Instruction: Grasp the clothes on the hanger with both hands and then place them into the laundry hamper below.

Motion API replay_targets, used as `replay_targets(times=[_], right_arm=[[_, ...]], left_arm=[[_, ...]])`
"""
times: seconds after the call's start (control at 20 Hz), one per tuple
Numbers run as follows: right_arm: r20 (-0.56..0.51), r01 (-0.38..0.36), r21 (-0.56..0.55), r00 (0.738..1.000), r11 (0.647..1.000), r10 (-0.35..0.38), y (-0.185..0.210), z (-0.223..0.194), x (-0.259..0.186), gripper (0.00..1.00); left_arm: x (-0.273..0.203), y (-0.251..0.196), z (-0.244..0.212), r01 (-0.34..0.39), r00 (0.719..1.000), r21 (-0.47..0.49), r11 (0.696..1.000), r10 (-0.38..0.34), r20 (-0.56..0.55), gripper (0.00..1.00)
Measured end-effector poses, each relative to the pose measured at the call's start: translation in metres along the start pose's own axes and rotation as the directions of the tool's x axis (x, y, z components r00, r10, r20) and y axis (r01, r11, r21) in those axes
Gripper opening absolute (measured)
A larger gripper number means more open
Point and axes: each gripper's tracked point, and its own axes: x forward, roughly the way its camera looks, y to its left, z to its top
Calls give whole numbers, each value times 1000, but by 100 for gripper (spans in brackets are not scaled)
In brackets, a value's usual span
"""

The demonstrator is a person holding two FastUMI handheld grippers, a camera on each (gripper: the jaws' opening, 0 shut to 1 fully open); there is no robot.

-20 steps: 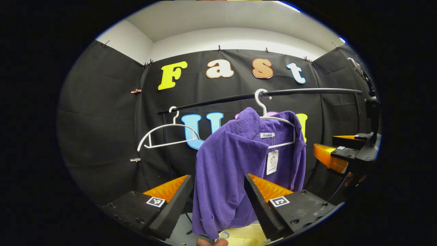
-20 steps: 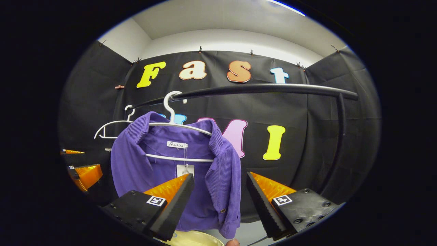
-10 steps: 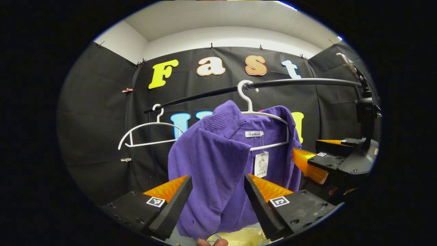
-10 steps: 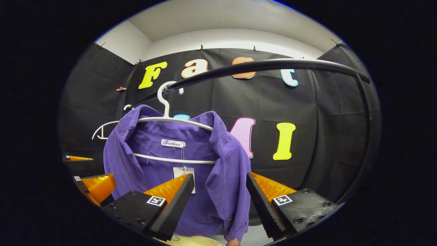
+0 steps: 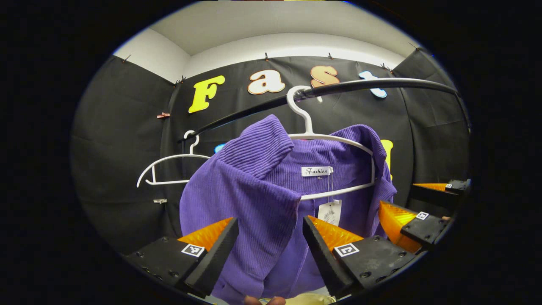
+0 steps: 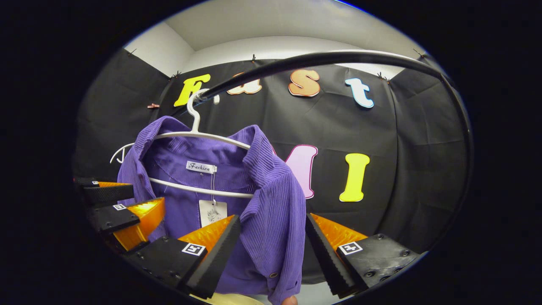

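purple jacket (image 5: 254,199) on white hanger (image 5: 334,140), on black rail (image 5: 381,83) | left gripper (image 5: 271,241), right gripper (image 6: 273,241): jaws spread, fabric between, untouched | empty hanger (image 5: 169,159) beside

Even, fairly bright overhead light; the white ceiling (image 5: 271,21) is the brightest zone, the black cloth dim and matte. Fisheye distortion bows the rail (image 6: 338,59) into an arc toward the edges. The shirt (image 5: 254,190) is sharp, its ribbing legible; a soft sheen lines the rail.
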Motion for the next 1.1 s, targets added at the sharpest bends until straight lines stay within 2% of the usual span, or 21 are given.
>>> replay_targets(times=[0.1, 0.25, 0.4, 0.5, 0.6, 0.8, 1.0, 1.1], right_arm=[[-2, -7, 7, 1000, 1000, 7, 3, -4, 5, 98], [1, -24, 15, 1000, 1000, 24, 11, -6, 11, 98], [16, -44, 23, 999, 999, 44, 22, -2, 12, 98], [21, -62, 46, 998, 997, 61, 35, 0, 9, 98], [30, -37, 50, 999, 998, 35, 38, 0, 8, 98], [27, 34, 68, 999, 997, -36, 32, -5, 27, 98], [50, 142, 33, 988, 989, -144, 14, -7, 58, 95], [47, 189, 7, 981, 982, -189, 1, -12, 64, 62]], left_arm=[[11, 7, 2, -56, 998, -1, 998, 56, 11, 95], [24, 13, -3, -82, 997, -1, 997, 82, -6, 93], [27, 20, -2, -61, 998, -6, 998, 61, -8, 58], [23, 35, -2, -84, 996, -15, 996, 84, -9, 35], [17, 43, -1, -91, 996, -46, 995, 90, -10, 11], [11, 47, -1, -69, 997, -57, 996, 68, -22, 3], [9, 51, -1, -73, 997, -45, 996, 71, -39, 3], [8, 56, 0, -82, 996, -52, 995, 80, -38, 5]])
